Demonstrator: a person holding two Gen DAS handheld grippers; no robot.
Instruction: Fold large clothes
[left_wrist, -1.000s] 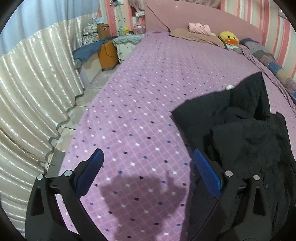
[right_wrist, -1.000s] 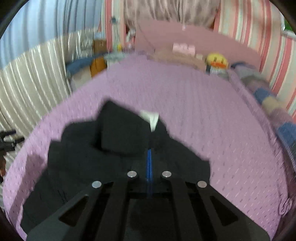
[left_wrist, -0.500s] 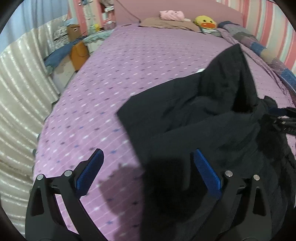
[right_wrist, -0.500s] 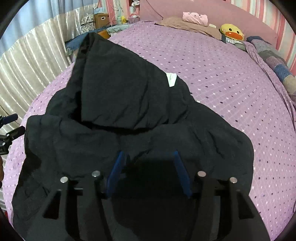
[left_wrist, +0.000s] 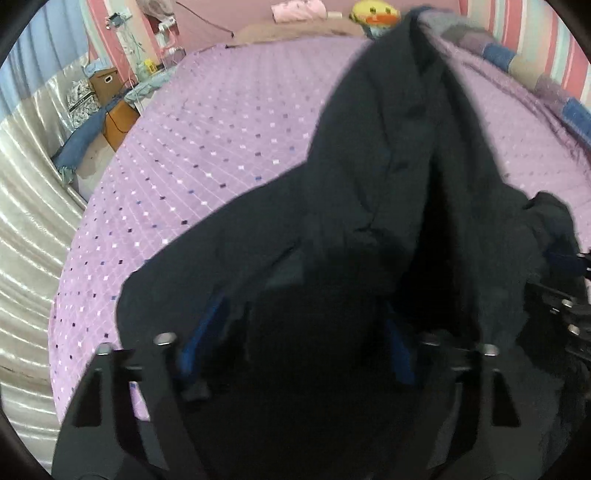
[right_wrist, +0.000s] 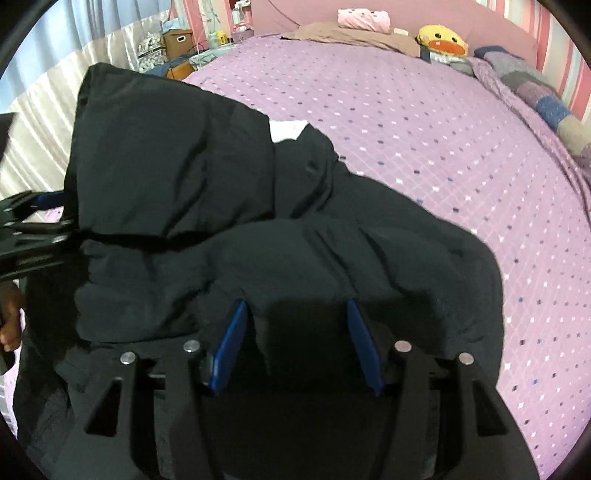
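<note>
Left wrist view: the left gripper, jaws just closing, straddles the black garment at lower centre; whether the pads bite is unclear. Take one layer only.

Right wrist view: the right gripper stands parted over cloth bunched at lower centre on the purple bedspread; grip the hem squarely.

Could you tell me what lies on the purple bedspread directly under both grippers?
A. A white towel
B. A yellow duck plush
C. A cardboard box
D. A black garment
D: the black garment fills the space under both grippers on the purple bedspread; the duck plush sits far off by the headboard.
</note>
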